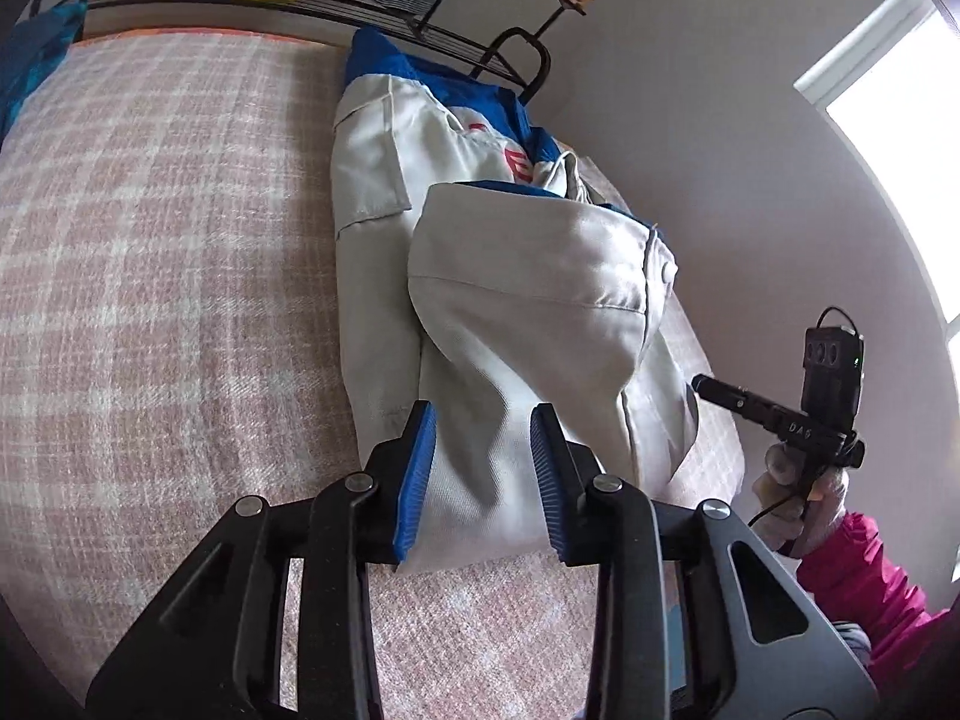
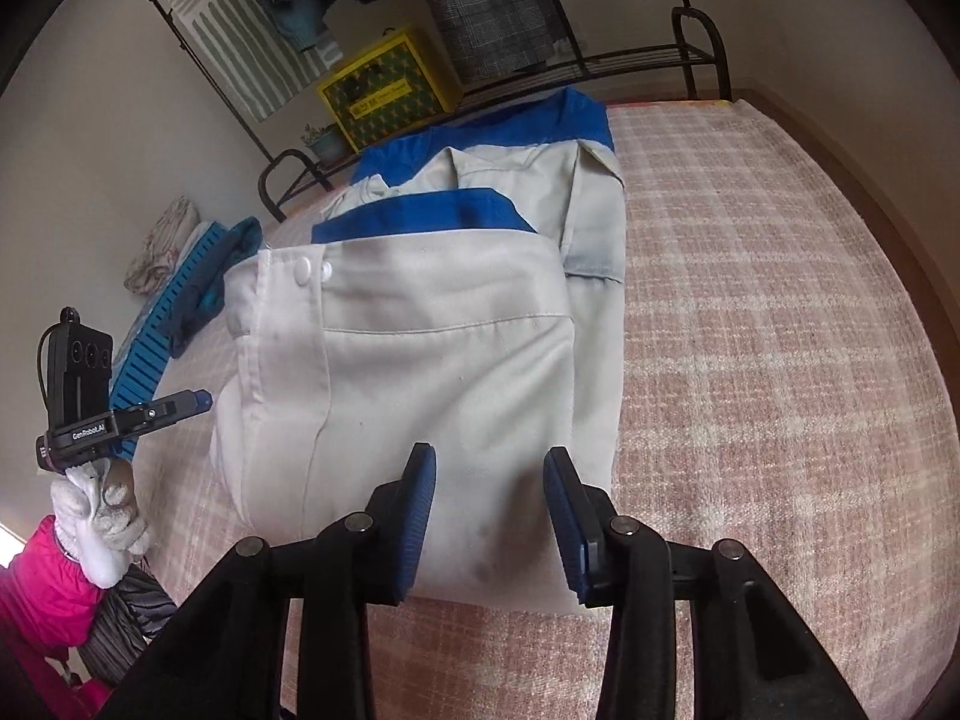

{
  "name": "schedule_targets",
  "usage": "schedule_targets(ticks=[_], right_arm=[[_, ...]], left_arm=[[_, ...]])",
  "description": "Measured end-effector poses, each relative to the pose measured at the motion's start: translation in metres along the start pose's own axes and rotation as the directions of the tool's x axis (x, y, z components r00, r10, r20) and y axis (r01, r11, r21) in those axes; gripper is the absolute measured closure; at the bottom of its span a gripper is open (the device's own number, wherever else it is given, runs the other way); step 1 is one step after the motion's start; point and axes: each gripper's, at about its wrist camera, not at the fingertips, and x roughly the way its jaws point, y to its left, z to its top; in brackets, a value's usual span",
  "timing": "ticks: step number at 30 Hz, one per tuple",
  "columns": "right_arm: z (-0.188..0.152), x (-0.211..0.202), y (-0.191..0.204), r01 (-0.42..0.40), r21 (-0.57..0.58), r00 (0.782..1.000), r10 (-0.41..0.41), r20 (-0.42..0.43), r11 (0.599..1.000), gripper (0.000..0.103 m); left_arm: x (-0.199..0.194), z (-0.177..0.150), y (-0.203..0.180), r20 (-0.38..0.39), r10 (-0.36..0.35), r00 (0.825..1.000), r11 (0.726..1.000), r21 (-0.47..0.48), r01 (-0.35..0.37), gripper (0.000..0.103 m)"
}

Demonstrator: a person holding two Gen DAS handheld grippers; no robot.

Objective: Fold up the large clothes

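A light grey and blue work jacket [image 1: 480, 276] lies folded in a compact rectangle on the pink checked bed cover [image 1: 168, 252]. It also shows in the right wrist view [image 2: 444, 348], with white snap buttons near its left edge. My left gripper [image 1: 483, 426] is open and empty just above the jacket's near end. It also shows in the right wrist view [image 2: 201, 401] at the left. My right gripper [image 2: 489, 468] is open and empty over the jacket's near end. In the left wrist view the right gripper [image 1: 705, 387] hovers beside the jacket's right edge.
A black metal rack [image 2: 630, 60] stands behind the bed with a yellow box [image 2: 384, 90], a small plant pot [image 2: 327, 141] and hanging clothes. A blue slatted crate [image 2: 174, 300] and folded cloth lie at the bed's left. A bright window [image 1: 888, 138] is at right.
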Motion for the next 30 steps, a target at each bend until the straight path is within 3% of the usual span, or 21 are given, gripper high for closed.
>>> schedule_targets(ticks=[3, 7, 11, 12, 13, 16, 18, 20, 23, 24, 26, 27, 29, 30], right_arm=[[0.006, 0.005, 0.002, -0.036, 0.004, 0.999, 0.036, 0.002, 0.999, 0.063], [0.011, 0.021, -0.003, 0.005, 0.002, 0.999, -0.005, -0.034, 1.0, 0.062], [0.009, 0.033, -0.008, -0.03, 0.037, 0.998, 0.032, -0.058, 0.999, 0.062], [0.008, 0.032, -0.007, -0.043, 0.04, 0.997, 0.045, -0.057, 0.998, 0.067], [0.007, 0.032, -0.005, -0.055, 0.04, 0.997, 0.057, -0.06, 0.998, 0.08], [0.003, 0.018, 0.004, -0.055, 0.032, 0.998, 0.056, -0.038, 0.998, 0.098], [-0.001, 0.0, 0.007, -0.072, 0.033, 0.997, 0.072, 0.01, 0.997, 0.102], [-0.005, -0.006, -0.002, -0.063, 0.07, 0.998, 0.061, 0.023, 0.996, 0.103], [-0.004, 0.001, -0.005, 0.118, 0.046, 0.993, -0.117, -0.033, 0.992, 0.094], [-0.001, -0.003, 0.001, 0.126, 0.016, 0.992, -0.126, -0.021, 0.992, 0.09], [0.009, -0.02, 0.026, 0.093, -0.082, 0.995, -0.089, 0.05, 0.992, 0.066], [0.015, -0.026, 0.045, 0.063, -0.153, 0.996, -0.052, 0.076, 0.986, 0.06], [0.03, -0.032, 0.085, 0.038, -0.303, 0.994, -0.004, 0.112, 0.952, 0.041], [0.037, -0.03, 0.105, 0.025, -0.373, 0.993, 0.019, 0.116, 0.928, 0.037]], left_arm=[[0.013, 0.003, -0.005, -0.05, -0.006, 0.999, 1.0, 0.012, 0.006, 0.071], [0.021, 0.002, 0.001, -0.074, -0.016, 0.997, 1.0, -0.008, 0.015, 0.071], [0.023, -0.003, 0.005, -0.086, -0.045, 0.995, 0.999, -0.029, 0.042, 0.074], [0.024, -0.004, 0.004, -0.09, -0.047, 0.995, 0.999, -0.028, 0.045, 0.08], [0.024, -0.004, 0.002, -0.098, -0.05, 0.994, 0.999, -0.025, 0.048, 0.096], [0.008, -0.004, -0.005, -0.068, -0.043, 0.997, 0.996, -0.081, 0.037, 0.102], [-0.013, -0.005, -0.011, -0.005, -0.024, 1.0, 0.996, -0.086, 0.024, 0.103], [-0.023, -0.006, -0.014, 0.041, 0.073, 0.997, 0.996, -0.052, -0.07, 0.103], [-0.01, -0.007, 0.007, -0.033, 0.035, 0.999, 0.992, -0.118, -0.039, 0.103], [-0.009, -0.007, 0.014, -0.035, -0.007, 0.999, 0.988, -0.155, 0.002, 0.103], [-0.012, -0.011, 0.019, -0.025, -0.029, 0.999, 0.988, -0.154, 0.025, 0.103], [-0.015, -0.015, 0.018, -0.02, -0.033, 0.999, 0.99, -0.135, 0.03, 0.103], [-0.017, -0.021, 0.018, -0.028, -0.047, 0.999, 0.991, -0.124, 0.043, 0.103], [-0.016, -0.022, 0.016, -0.029, -0.056, 0.998, 0.991, -0.126, 0.052, 0.103]])
